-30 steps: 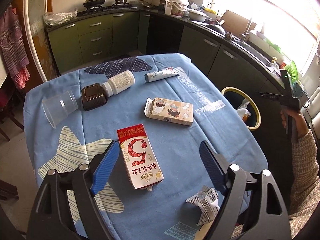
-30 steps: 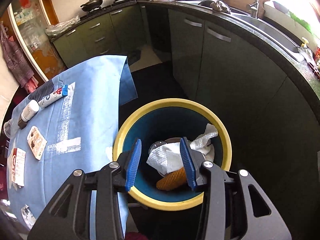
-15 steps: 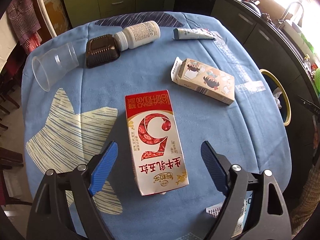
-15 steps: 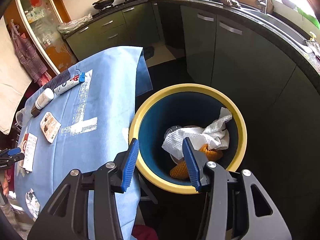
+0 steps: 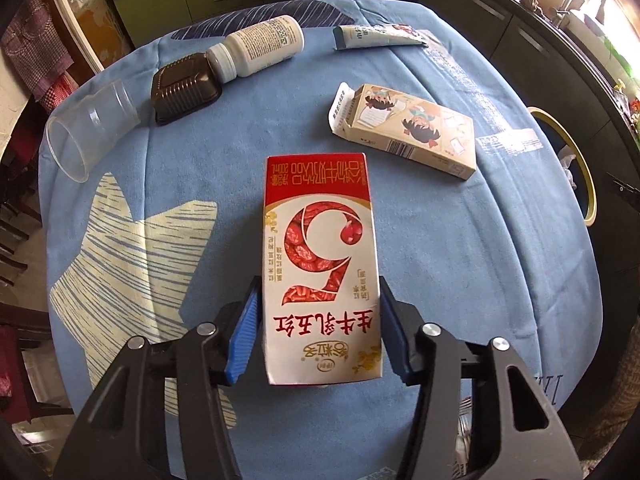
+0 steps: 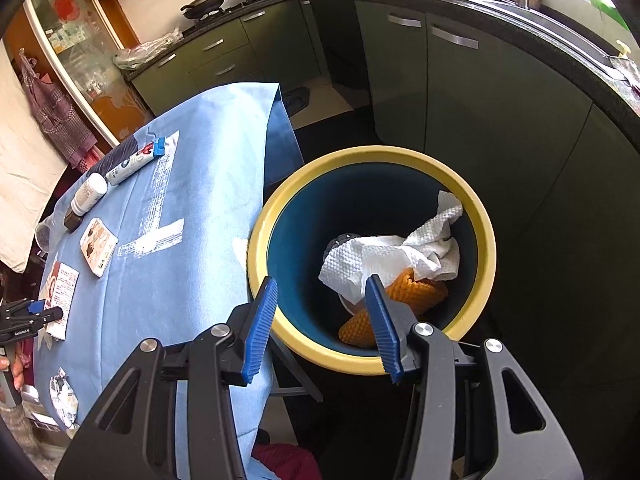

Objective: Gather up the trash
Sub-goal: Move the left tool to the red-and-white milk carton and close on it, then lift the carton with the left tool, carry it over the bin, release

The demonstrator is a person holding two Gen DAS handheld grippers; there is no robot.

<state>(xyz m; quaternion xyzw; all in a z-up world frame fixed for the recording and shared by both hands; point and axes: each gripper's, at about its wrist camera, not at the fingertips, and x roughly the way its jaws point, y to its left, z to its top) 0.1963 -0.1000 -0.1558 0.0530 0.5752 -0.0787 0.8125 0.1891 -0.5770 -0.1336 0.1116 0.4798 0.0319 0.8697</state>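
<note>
The carton [image 5: 322, 268] lies flat on the blue-clothed worktop [image 5: 460, 260], print side up, its near end between the pads of my left tool [image 5: 320, 330]. The jaws are closing on it now; both blue pads look to be at its long edges, though I cannot tell whether they press yet. My right tool [image 6: 320, 320] hangs over the near rim of the bin [image 6: 486, 240] beside the worktop, jaws partly apart and holding nothing. Paper towel [image 6: 400, 252] and something orange already lie in the bin.

Other trash waits farther along the worktop: a small printed box [image 5: 412, 132], a white bottle [image 5: 260, 50], a tube [image 5: 376, 36], a brown tray [image 5: 184, 88], and a clear cup [image 5: 90, 128] on its side.

What worries me is the grip point. I have the carton near one end, so when lifted it could droop or pivot between the pads and slip out. If it is empty, a hard squeeze may crush the walls and loosen the hold; if liquid remains, squeezing could push it out. The pads might also pinch the cloth and drag it, shifting the other pieces. Carrying across to the bin, I risk clipping the right tool.
</note>
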